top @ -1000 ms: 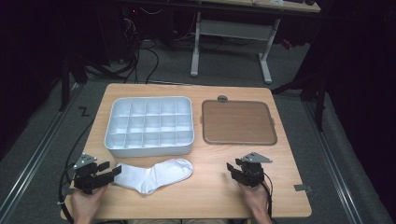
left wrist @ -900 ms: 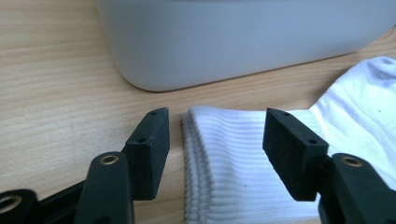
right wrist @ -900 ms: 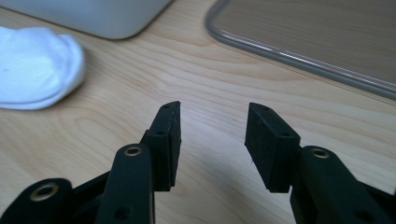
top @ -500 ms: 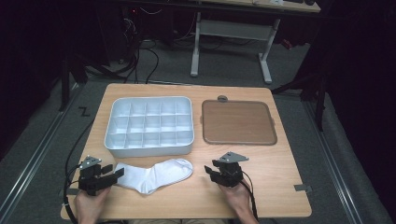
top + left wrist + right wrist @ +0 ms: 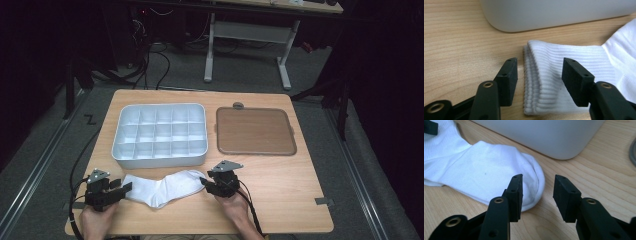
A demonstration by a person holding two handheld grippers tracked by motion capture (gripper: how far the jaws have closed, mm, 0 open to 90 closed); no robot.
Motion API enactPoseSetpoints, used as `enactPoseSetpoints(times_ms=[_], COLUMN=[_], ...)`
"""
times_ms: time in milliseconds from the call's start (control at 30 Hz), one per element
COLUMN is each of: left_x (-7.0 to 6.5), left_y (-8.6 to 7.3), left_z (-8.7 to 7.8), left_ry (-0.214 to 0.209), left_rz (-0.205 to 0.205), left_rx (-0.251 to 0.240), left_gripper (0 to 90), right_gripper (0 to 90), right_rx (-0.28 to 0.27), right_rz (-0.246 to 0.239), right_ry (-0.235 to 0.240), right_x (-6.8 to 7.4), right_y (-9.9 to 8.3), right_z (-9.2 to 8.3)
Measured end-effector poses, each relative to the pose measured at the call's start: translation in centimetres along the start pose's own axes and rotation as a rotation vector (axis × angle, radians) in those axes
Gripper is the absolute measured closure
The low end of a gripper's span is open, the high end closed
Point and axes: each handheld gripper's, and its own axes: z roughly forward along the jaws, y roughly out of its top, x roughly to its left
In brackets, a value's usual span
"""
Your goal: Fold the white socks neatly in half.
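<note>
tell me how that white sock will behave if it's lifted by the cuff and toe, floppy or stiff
Probably floppy: the white sock lies flat and bent on the table, so its middle would likely sag. The ribbed cuff looks soft and stacked in layers, so the left gripper, whose jaws have just been closing around it, may catch only some. It seems light and unlikely to slip.

white sock [image 5: 162, 187], lying flat, just beside compartment tray [image 5: 160, 135]

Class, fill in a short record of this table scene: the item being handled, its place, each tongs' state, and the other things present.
item: white ribbed cotton sock, lying flat
place: wooden table, in front of the white compartment tray
left tongs: closing, jaws astride the cuff, not pressing yet
right tongs: closing, at the toe, nothing gripped
also present: brown square lid
</note>
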Motion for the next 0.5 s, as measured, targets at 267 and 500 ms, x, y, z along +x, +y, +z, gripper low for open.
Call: enactPoseSetpoints(times_ms=[267,500], left_x=[-0.31,-0.62], left_y=[-0.25,-0.52], left_z=[0.02,0.03], left_ry=[-0.003,-0.031], left_rz=[0.026,0.018], left_rx=[0.018,0.027], left_gripper=[66.3,72.2], right_gripper=[79.3,84.0], right_rx=[0.019,0.026], right_rz=[-0.01,-0.023], right_ry=[0.021,0.011], right_x=[0.04,-0.17], right_y=[-0.05,-0.2], right_z=[0.55,0.3])
